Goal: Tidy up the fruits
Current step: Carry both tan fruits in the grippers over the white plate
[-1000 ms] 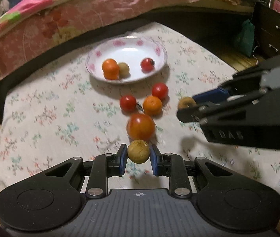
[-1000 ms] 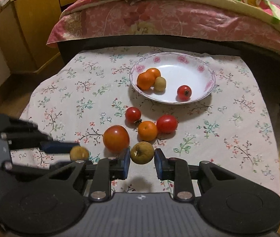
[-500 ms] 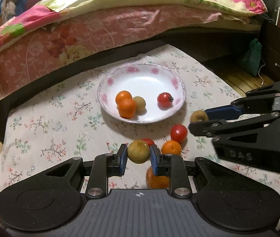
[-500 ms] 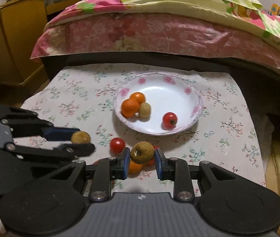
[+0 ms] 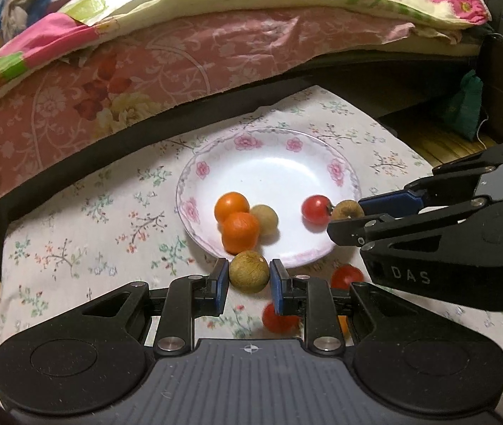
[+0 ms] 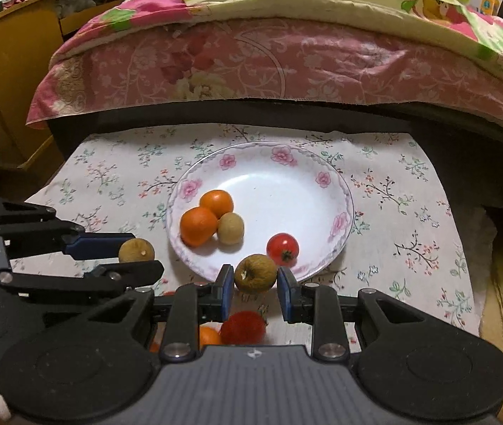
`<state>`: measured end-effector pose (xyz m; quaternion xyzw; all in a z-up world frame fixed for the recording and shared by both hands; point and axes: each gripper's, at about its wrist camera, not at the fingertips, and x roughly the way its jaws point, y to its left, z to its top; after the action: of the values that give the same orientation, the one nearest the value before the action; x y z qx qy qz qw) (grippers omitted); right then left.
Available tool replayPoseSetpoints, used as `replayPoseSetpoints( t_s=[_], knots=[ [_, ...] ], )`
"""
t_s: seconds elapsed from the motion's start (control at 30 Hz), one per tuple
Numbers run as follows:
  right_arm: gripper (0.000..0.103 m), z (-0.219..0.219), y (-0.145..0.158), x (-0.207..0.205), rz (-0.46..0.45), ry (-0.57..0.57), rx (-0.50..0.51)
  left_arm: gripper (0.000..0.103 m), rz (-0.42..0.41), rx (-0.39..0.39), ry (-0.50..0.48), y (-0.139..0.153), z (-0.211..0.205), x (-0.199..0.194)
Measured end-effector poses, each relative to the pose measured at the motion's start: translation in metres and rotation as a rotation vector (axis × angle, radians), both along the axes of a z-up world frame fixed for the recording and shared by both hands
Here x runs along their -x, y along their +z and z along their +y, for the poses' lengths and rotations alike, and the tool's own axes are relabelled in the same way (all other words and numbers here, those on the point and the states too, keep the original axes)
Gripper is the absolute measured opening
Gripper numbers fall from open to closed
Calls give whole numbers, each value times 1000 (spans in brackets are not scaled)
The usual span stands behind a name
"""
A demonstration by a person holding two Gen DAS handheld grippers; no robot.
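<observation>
A white plate with pink flowers (image 5: 336,170) (image 6: 322,180) holds two oranges (image 5: 240,232) (image 6: 198,226), a tan fruit (image 5: 265,215) (image 6: 231,228) and a small tomato (image 5: 316,209) (image 6: 282,249). My left gripper (image 5: 248,278) is shut on a round tan fruit (image 5: 248,272), held above the plate's near rim; it shows in the right wrist view (image 6: 136,250). My right gripper (image 6: 255,283) is shut on a wrinkled tan fruit (image 6: 255,272), above the plate's near right rim; it shows in the left wrist view (image 5: 348,209).
Small tomatoes (image 5: 347,276) (image 6: 243,326) and an orange (image 6: 209,336) lie on the flowered cloth (image 5: 74,233) below the grippers, partly hidden. A bed with pink covers (image 5: 145,60) rises behind the table. A wooden cabinet (image 6: 10,56) stands at far left.
Both grippers have moved forward with their fruits, from over the loose fruit to the plate's near rim. The plate looks nearer and larger.
</observation>
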<state>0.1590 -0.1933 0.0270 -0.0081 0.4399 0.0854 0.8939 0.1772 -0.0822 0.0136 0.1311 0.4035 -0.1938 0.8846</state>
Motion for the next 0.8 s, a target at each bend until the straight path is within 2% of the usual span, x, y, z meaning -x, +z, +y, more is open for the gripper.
replayPoseSetpoints(
  t_s=[0.23,0.8],
  knots=[
    [27,-2,-11,-20,18,-1,0,32,7,-9,-2,-8,-6,-18],
    [27,-10,-33,-41,48,-11,-8,32,24,-13,-14,-24,-14,-38]
  ],
)
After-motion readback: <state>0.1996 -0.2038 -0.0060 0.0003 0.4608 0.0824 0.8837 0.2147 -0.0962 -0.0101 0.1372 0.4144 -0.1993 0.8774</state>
